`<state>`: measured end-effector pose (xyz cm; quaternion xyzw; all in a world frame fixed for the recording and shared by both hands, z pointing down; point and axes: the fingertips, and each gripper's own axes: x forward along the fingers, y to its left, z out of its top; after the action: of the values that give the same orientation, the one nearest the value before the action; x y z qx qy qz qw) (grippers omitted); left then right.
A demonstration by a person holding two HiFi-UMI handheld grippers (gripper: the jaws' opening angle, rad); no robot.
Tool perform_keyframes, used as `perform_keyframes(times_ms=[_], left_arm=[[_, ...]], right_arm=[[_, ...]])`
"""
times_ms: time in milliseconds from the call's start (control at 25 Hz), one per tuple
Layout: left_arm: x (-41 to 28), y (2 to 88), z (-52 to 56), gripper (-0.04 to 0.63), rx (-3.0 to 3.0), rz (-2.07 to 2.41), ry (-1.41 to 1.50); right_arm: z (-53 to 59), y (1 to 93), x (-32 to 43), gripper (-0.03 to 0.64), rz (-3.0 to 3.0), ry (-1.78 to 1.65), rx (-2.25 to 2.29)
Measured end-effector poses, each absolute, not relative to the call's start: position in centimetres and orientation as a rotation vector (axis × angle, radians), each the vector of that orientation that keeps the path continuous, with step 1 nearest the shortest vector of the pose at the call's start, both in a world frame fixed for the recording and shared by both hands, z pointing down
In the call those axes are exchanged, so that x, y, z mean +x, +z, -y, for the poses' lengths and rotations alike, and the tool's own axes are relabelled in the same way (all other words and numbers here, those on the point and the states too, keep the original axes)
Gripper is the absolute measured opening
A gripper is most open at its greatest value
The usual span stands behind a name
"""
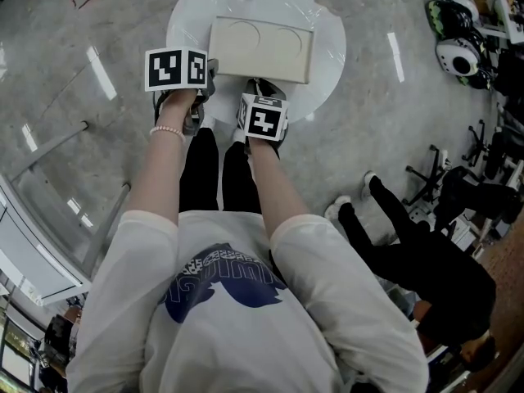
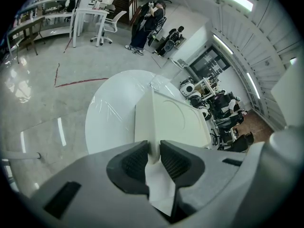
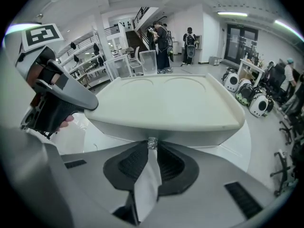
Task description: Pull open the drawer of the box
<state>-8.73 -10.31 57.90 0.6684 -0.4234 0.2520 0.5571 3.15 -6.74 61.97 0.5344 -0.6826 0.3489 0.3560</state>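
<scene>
The cream box (image 1: 262, 49) is sitting on the round white table (image 1: 327, 64), its long axis running left to right. The right gripper (image 3: 152, 148) is pinching the small clear knob (image 3: 152, 143) between its closed jaws. That knob is sticking out of the middle of the drawer front (image 3: 194, 136), the box's near face. The left gripper (image 2: 153, 151) is clamping the box's near left corner edge, bracing it. Since the knob is lying straight ahead of the right fingers, the pull is looking like a straight draw towards the person, square to the long axis. The drawer is looking shut.
</scene>
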Motion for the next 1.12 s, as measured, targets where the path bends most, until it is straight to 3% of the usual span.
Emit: perform_keyframes(times_ms=[1120], left_arm=[[-8.9, 58.1, 10.4, 0.089, 1.547, 1.011, 0.588]], right_arm=[[4.5, 62.0, 3.1, 0.055, 1.773, 0.908, 1.370]])
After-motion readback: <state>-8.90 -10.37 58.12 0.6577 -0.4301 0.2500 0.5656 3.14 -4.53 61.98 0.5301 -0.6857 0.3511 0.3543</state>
